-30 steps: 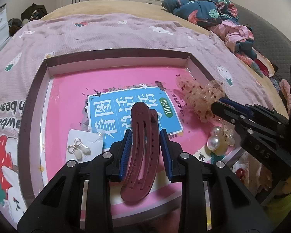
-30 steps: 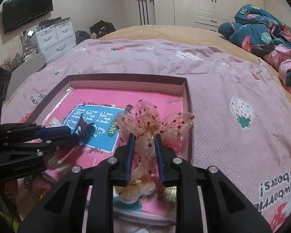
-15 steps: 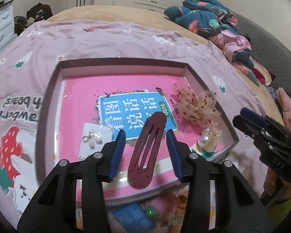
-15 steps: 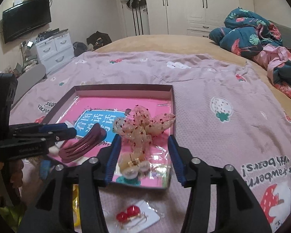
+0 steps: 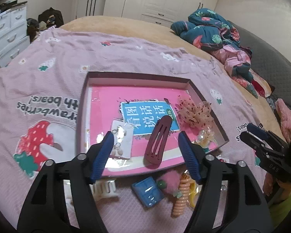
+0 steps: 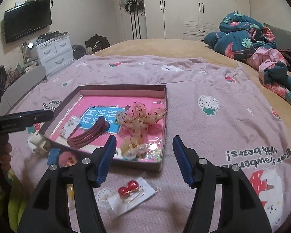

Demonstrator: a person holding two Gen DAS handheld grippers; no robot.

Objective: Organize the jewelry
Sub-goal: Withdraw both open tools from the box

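Jewelry lies in a shallow box [image 5: 207,101] on a pink bedspread [image 5: 126,58]. From the left wrist, the left gripper [image 5: 146,153] hangs over the box's near edge, its jaws opening, with nothing pressed between them. A dark red hair clip [image 5: 158,139] lies flat in the box, seen in the gap. A card of earrings [image 5: 122,141] sits to its left, a sequined bow [image 5: 196,112] far right. Loose pieces lie near, outside the box.

From the right wrist, the right gripper [image 6: 143,155] hovers over the box's near right corner, jaws opening and empty. The bow [image 6: 143,116] and pearl piece [image 6: 133,149] rest inside. A card with red earrings [image 6: 130,192] lies on the bedspread, nearer.
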